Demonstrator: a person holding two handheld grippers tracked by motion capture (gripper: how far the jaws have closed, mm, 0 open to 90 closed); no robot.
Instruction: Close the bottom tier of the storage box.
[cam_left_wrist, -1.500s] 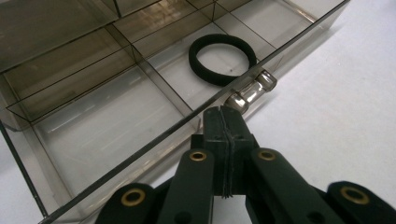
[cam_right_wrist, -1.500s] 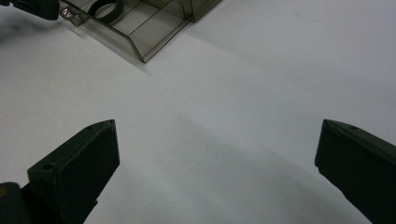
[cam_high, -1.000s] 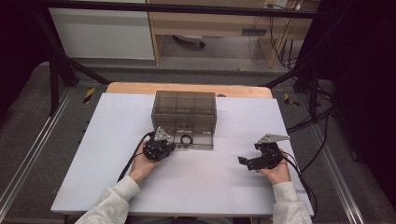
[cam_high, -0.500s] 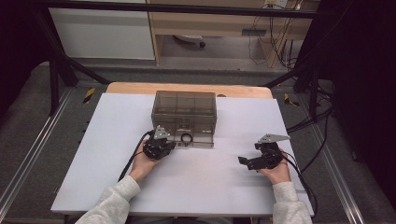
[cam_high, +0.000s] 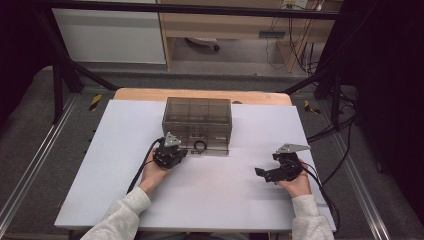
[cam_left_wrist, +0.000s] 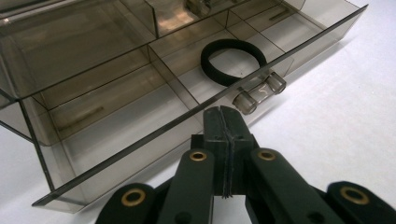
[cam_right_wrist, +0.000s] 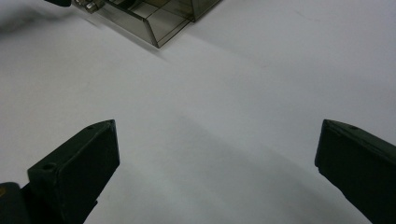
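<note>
Looking down, your left gripper (cam_left_wrist: 223, 122) sits pinched together, empty, against the drawer (cam_left_wrist: 140, 135) front; the black ring (cam_left_wrist: 232, 60) lies inside at 12 o'clock. Right gripper (cam_right_wrist: 217, 154) gapes wide over bare worktop (cam_right_wrist: 233, 84).

Both forearms come in from the near edge in pale sleeves, each hand gripping tongs from behind; the left hand (cam_high: 152, 172) holds the left tongs (cam_left_wrist: 223, 112) low and pointing away from the person, jaws pressed flat together with nothing between them; the right hand (cam_high: 296, 182), well apart to the right, holds the right tongs (cam_right_wrist: 217, 144) turned towards the left tongs, jaws spread wide and empty.
</note>
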